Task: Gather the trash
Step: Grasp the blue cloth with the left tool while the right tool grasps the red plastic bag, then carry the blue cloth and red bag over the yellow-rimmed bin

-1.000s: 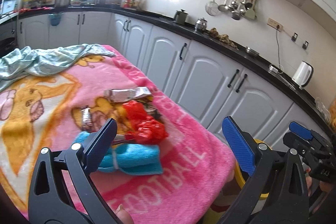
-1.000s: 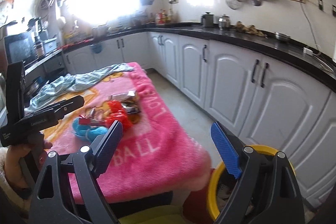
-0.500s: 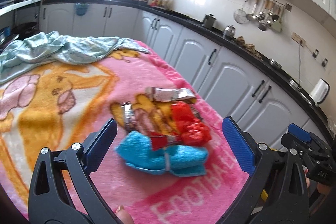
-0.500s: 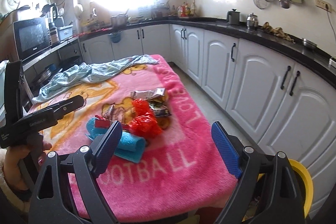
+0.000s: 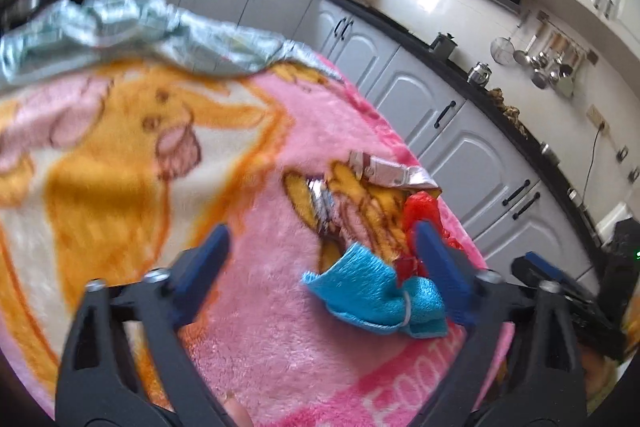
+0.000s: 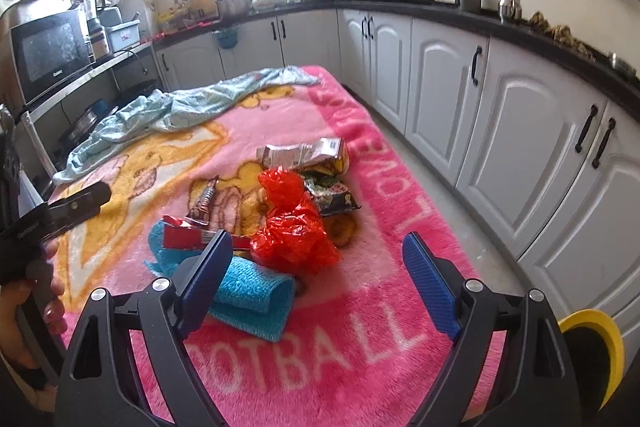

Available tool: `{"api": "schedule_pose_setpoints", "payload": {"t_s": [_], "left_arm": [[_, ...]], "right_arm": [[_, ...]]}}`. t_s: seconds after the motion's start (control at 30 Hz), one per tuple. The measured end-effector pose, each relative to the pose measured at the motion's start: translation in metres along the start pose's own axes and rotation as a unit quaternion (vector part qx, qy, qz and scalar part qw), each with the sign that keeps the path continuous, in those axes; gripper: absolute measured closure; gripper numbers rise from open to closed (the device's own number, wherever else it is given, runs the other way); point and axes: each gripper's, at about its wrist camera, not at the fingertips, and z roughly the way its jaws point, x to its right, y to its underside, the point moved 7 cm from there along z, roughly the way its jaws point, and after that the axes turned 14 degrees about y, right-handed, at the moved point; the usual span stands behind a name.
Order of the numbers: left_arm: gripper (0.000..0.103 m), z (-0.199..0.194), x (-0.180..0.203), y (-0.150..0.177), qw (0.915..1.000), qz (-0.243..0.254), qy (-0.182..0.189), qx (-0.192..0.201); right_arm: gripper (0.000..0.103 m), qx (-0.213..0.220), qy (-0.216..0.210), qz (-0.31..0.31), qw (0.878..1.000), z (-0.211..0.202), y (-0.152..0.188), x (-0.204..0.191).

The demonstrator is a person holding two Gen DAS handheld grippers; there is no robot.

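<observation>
While both grippers, left [image 5: 320, 251] and right [image 6: 318, 259], hang wide and empty above the desk [image 6: 400, 195], nothing looks collected yet. Trash on its pink blanket: red bag [image 6: 294, 227], silver wrapper [image 6: 304, 153], dark packet [image 6: 334, 197], red box [image 6: 184, 237]. Alongside: blue cloth [image 6: 252, 293] touching the bag, green sheet [image 6: 168, 111] well apart, yellow bin [image 6: 600, 343] off the desk's corner.
</observation>
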Motion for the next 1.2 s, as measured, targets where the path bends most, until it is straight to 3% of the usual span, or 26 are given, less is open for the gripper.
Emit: {"api": "schedule_pose_setpoints", "payload": {"t_s": [0.13,0.37,0.43,0.53,0.57,0.6,0.67,0.73,0.87,1.2], "left_arm": [[0.048,0.014,-0.017,0.015,0.997,-0.06,0.035,-0.034],[0.05,0.039,-0.021,0.03,0.9894,-0.112,0.067,-0.064],[0.05,0.045,-0.018,0.033,0.9864,-0.125,0.08,-0.07],[0.05,0.052,-0.015,0.035,0.9861,-0.123,0.083,-0.075],[0.054,0.053,-0.014,0.036,0.9859,-0.122,0.085,-0.077],[0.066,0.054,-0.012,0.037,0.9857,-0.121,0.087,-0.079],[0.08,0.055,-0.013,0.04,0.9859,-0.12,0.082,-0.083],[0.091,0.052,-0.013,0.042,0.9857,-0.119,0.086,-0.084],[0.098,0.044,-0.012,0.04,0.9855,-0.112,0.097,-0.083],[0.1,0.005,0.01,0.035,0.989,-0.068,0.108,-0.075]], "right_arm": [[0.019,-0.016,0.005,0.003,1.0,0.022,0.0,-0.003],[0.02,-0.06,-0.011,0.008,0.998,0.059,0.006,-0.012],[0.025,-0.074,-0.021,0.012,0.997,0.069,0.009,-0.015],[0.039,-0.094,-0.045,0.022,0.994,0.077,0.014,-0.019],[0.044,-0.098,-0.053,0.023,0.993,0.078,0.015,-0.021],[0.056,-0.101,-0.063,0.022,0.993,0.078,0.016,-0.023],[0.073,-0.105,-0.078,0.014,0.991,0.075,0.018,-0.029],[0.081,-0.101,-0.083,0.003,0.991,0.069,0.019,-0.033],[0.088,-0.091,-0.091,-0.009,0.992,0.054,0.021,-0.038],[0.089,-0.048,-0.103,-0.021,0.993,0.004,0.015,-0.037]]}}
